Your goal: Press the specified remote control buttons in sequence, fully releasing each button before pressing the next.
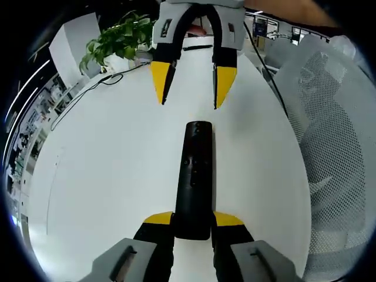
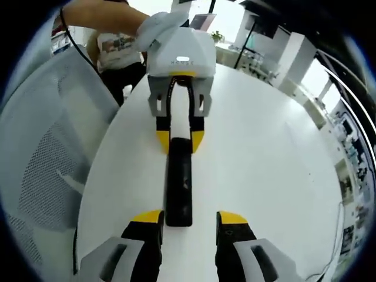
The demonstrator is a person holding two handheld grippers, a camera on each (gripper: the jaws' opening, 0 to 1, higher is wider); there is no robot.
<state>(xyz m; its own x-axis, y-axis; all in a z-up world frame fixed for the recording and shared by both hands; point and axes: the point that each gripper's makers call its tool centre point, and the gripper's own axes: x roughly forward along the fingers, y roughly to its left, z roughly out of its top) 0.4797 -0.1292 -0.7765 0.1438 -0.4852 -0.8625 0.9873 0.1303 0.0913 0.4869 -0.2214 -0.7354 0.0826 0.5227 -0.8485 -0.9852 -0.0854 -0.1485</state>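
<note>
A slim black remote control (image 1: 195,170) lies lengthwise on the white table (image 1: 100,170). My left gripper (image 1: 193,218) is shut on its near end, a yellow-tipped jaw on each side. From the far side my right gripper (image 1: 191,97) points at the remote's other end, open, its tips just short of it. In the right gripper view the remote (image 2: 178,182) runs away from me. My right gripper (image 2: 189,217) stands open with the remote's end in the gap, touching neither jaw. The left gripper (image 2: 180,140) clamps the far end.
A white mesh chair (image 1: 329,123) (image 2: 41,158) stands against the table's edge. A potted plant (image 1: 120,38) and a thin black cable (image 1: 88,88) sit at the table's far end. A person (image 2: 117,41) stands behind the left gripper.
</note>
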